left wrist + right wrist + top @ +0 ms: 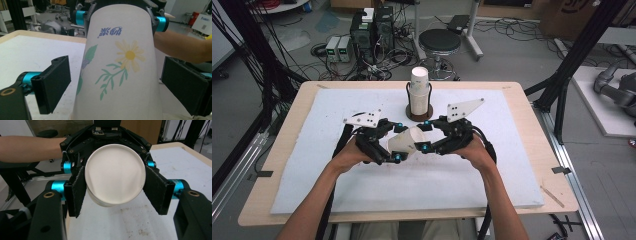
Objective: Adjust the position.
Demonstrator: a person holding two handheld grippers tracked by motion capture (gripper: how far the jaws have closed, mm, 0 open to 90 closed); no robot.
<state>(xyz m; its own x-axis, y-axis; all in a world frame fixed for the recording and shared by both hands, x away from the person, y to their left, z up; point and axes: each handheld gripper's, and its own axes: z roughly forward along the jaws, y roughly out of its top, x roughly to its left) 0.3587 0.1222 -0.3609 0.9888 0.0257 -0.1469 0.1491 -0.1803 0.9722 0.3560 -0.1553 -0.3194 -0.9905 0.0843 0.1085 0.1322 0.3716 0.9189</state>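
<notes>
item: white paper cup (404, 141) printed with a yellow daisy, green leaves and blue characters we cannot read, lying sideways in the air above the white foam mat (312, 180). right gripper (426, 136) clenched on its rim end; left gripper (388, 155) jaws apart, flanking the base end, pads clear. we advise closing squarely, lightly. behind: stacked white cups (419, 95) in a holder.
</notes>
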